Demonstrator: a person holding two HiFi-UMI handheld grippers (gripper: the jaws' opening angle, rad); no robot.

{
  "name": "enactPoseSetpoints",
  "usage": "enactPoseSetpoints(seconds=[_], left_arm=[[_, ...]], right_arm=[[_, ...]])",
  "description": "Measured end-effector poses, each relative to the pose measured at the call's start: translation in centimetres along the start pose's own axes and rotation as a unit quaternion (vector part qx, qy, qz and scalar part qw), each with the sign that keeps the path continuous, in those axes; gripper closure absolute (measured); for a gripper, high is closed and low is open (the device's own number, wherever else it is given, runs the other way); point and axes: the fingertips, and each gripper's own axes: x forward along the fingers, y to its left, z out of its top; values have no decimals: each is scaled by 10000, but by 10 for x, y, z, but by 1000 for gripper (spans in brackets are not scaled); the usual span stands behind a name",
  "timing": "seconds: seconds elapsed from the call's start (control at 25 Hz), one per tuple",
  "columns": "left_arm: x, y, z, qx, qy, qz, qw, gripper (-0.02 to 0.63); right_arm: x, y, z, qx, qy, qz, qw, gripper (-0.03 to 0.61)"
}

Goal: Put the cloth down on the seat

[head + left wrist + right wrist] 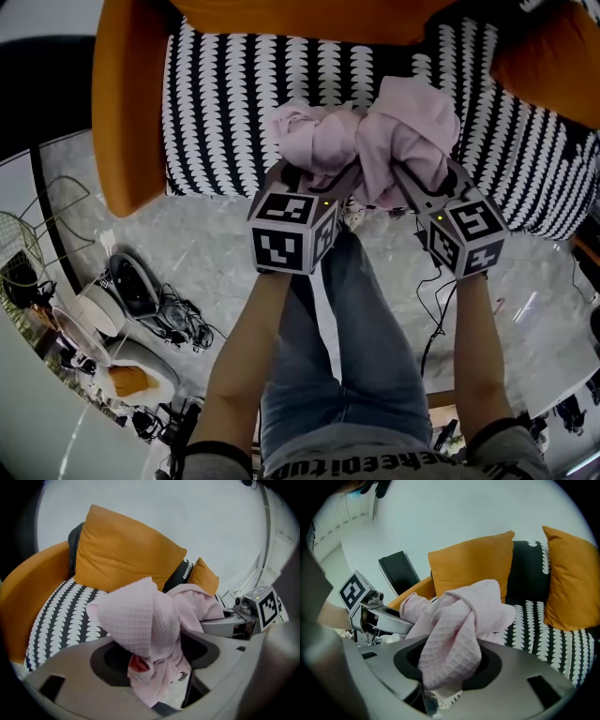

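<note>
Currently both grippers hold one pink cloth [375, 131] between them.

- **Left gripper** [317, 180]: jaws are clamped on a thick fold, with the wad standing up just ahead of them.
- **Right gripper** [429, 183]: jaws are spread wide but filled by a bunched fold, which I read as gripped too.

The cloth hangs clear of the patterned seat [234, 103], which lies ahead of and below both sets of jaws. The two-point hold is likely meant to stop the bundle trailing before it is over the seat. Release not yet done.

Head view steeply down over seat [234, 112]; both gripper views close, facing cushions [122, 555], sharing cloth [403, 131].
</note>
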Motion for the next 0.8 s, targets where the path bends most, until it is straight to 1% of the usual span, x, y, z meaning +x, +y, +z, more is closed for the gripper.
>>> enactPoseSetpoints(seconds=[0.08, 0.12, 0.16, 0.2, 0.28, 0.36, 0.44, 0.48, 0.52, 0.56, 0.64, 0.72, 0.76, 0.8], left_arm=[[-27, -13, 22, -161, -87, -90, 9998, 264], [-38, -11, 29, -238, -117, -94, 9996, 264], [-47, 1, 33, -301, -146, -55, 9994, 264], [-54, 20, 36, -343, -176, 17, 9993, 264], [-60, 74, 38, -396, -214, 142, 9989, 262], [-56, 124, 40, -467, -223, 147, 9985, 262], [-47, 155, 43, -503, -242, 118, 9984, 264], [-42, 160, 43, -493, -246, 125, 9984, 289], [-39, 158, 41, -458, -239, 139, 9986, 335], [-38, 149, 37, -394, -224, 148, 9989, 382], [-40, 122, 24, -172, -229, 127, 9995, 427], [-48, 100, 15, 113, -344, 134, 9993, 474], [-54, 96, 13, 225, -420, 166, 9987, 506], [-61, 98, 14, 294, -485, 198, 9982, 522]], right_arm=[[-32, 3, 20, -4, 110, -190, 9998, 387], [-39, 6, 26, 8, 148, -256, 9996, 387], [-36, 12, 32, 28, 154, -282, 9995, 388], [-24, 21, 38, 58, 118, -266, 9996, 388], [18, 42, 53, 125, -23, -156, 9998, 388], [66, 60, 72, 105, -91, -47, 9999, 388], [102, 69, 85, -1, -88, 45, 10000, 392], [112, 70, 87, -39, -80, 99, 9999, 426], [114, 70, 84, -50, -73, 149, 9999, 454], [110, 69, 78, -42, -74, 177, 9998, 457], [88, 69, 59, -21, -136, 140, 9998, 473], [66, 73, 45, -70, -283, 25, 9996, 521], [61, 79, 43, -124, -348, -6, 9993, 542], [60, 86, 43, -177, -392, -2, 9991, 556]])
